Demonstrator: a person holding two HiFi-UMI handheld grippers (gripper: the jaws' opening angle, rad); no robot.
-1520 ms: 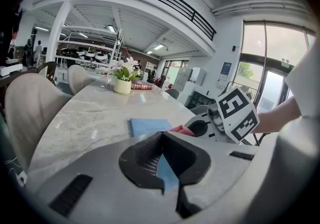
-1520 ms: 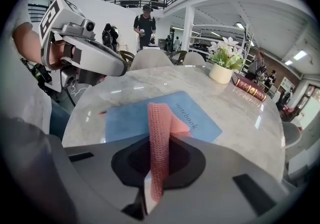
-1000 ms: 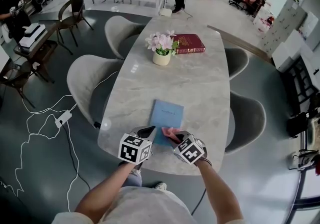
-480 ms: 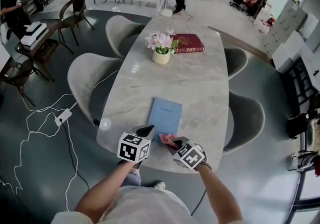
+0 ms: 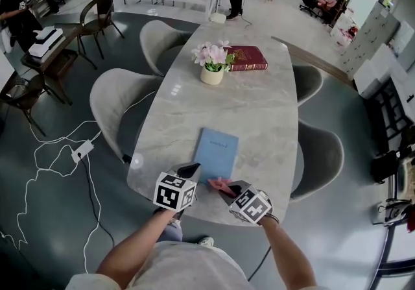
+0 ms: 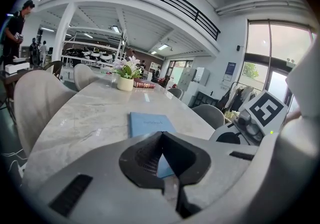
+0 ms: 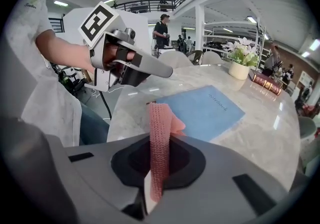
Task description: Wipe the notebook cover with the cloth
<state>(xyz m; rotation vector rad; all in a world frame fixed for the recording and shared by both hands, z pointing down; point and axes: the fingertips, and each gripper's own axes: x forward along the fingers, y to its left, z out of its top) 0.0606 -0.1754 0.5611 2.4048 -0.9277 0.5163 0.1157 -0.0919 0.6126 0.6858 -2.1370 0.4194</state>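
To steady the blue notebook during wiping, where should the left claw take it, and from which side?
Probably the near left corner, approached low from the person's side. The notebook lies flat and closed on the table, so only its thin edges offer a pinch; the left claw, now shut, sits by that corner, and this leaves the cover free for the cloth.

Notebook (image 7: 200,110) cover: faint print reads "notebook".

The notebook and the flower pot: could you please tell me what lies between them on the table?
Nothing: the head view shows only bare marble table between the notebook and the flower pot.
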